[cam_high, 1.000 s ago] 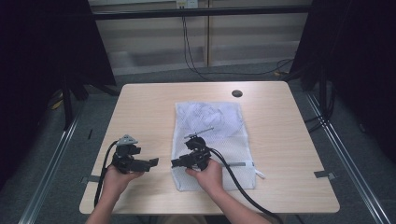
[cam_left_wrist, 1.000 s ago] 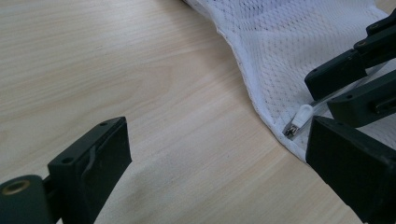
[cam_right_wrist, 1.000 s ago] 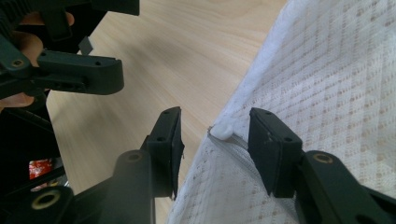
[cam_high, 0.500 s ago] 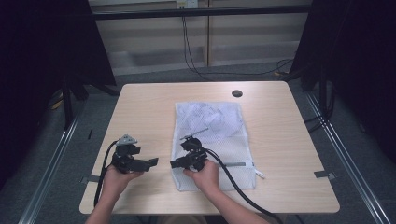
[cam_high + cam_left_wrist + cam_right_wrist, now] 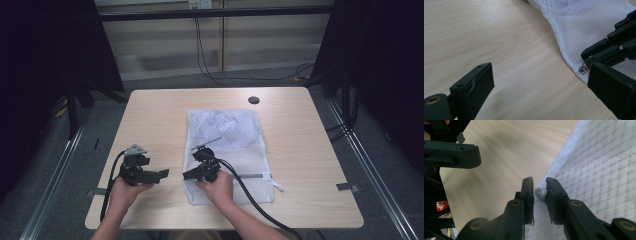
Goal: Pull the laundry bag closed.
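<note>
A white mesh laundry bag [image 5: 225, 135] lies flat on the wooden table [image 5: 300, 130]. My right gripper [image 5: 186, 175] rests on the bag's near left edge, its jaws almost together. In the right gripper view the small metal zipper pull [image 5: 541, 192] sits pinched between the tips of my right gripper [image 5: 539, 182]. The left gripper view shows the zipper pull [image 5: 582, 70] under the right gripper's jaws [image 5: 607, 50]. My left gripper [image 5: 162, 174] is open on bare wood just left of the bag, pointing at it, with nothing between its jaws [image 5: 540, 72].
A black round hole cover [image 5: 254, 100] sits near the table's far edge. Grey tape strips [image 5: 347, 187] mark the table's sides. A thick black cable [image 5: 255, 205] trails from my right gripper off the near edge. Dark curtains flank the table.
My right gripper has slid slightly left along the bag to its near left edge. My left gripper has stayed where it was.
</note>
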`<state>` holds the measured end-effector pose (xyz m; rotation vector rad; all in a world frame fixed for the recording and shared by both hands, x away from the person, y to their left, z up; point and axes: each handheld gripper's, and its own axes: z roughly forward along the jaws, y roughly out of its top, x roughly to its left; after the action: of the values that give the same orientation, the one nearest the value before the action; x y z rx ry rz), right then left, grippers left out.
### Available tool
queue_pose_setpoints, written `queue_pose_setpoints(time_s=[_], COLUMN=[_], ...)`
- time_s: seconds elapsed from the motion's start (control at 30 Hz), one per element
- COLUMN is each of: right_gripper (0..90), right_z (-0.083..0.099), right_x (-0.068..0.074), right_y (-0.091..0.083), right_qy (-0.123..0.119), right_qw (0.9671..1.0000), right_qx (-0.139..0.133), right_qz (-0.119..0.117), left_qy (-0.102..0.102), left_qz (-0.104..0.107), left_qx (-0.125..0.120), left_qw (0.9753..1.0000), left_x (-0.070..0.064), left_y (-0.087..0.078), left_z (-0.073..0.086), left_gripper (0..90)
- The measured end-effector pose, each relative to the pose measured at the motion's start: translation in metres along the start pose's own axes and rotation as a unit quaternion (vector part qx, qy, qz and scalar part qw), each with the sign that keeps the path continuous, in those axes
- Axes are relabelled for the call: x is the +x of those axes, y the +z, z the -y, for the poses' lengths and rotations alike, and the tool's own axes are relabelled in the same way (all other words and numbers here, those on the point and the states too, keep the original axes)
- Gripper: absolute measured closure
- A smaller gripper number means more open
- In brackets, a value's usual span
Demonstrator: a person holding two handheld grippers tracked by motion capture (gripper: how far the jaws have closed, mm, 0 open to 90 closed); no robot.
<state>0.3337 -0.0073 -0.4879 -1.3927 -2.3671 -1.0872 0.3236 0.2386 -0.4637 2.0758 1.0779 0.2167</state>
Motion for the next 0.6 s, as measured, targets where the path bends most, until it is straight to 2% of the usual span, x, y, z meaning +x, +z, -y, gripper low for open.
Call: queue_pose_setpoints(time_s=[0.1,0.23,0.4,0.47,0.53,0.6], right_gripper=[79.5,83.1,86.1,86.5,86.6,86.7], right_z=[0.0002,0.0003,0.0001,-0.0002,-0.0009,-0.0015], right_x=[0.0006,-0.0004,-0.0007,-0.0007,-0.0002,0.0003], right_y=[0.0018,0.0039,0.0036,0.0009,-0.0016,-0.0041], right_qy=[0.004,-0.001,0.005,-0.002,-0.002,0.0], right_qw=[1.0,1.0,0.9999,0.9999,0.9999,0.9999], right_qx=[0.001,0.009,0.014,0.009,0.003,0.0], right_qz=[-0.001,-0.001,-0.006,-0.006,-0.01,-0.011], left_qy=[0.006,0.001,0.001,0.006,0.006,0.004], left_qz=[0.0,0.001,0.005,0.007,0.015,0.013], left_qx=[0.005,0.001,0.002,0.005,0.005,0.003], left_qw=[1.0,1.0,1.0,0.9999,0.9999,0.9999], left_x=[0.0004,-0.0009,-0.0024,-0.0032,-0.0039,-0.0053], left_y=[0.0001,0.0013,0.0015,0.0018,0.0021,0.0021], left_z=[-0.0001,0.0003,0.0002,0.0003,0.0002,0.0002], left_gripper=[6.6,6.7,7.1,7.3,7.3,7.3])
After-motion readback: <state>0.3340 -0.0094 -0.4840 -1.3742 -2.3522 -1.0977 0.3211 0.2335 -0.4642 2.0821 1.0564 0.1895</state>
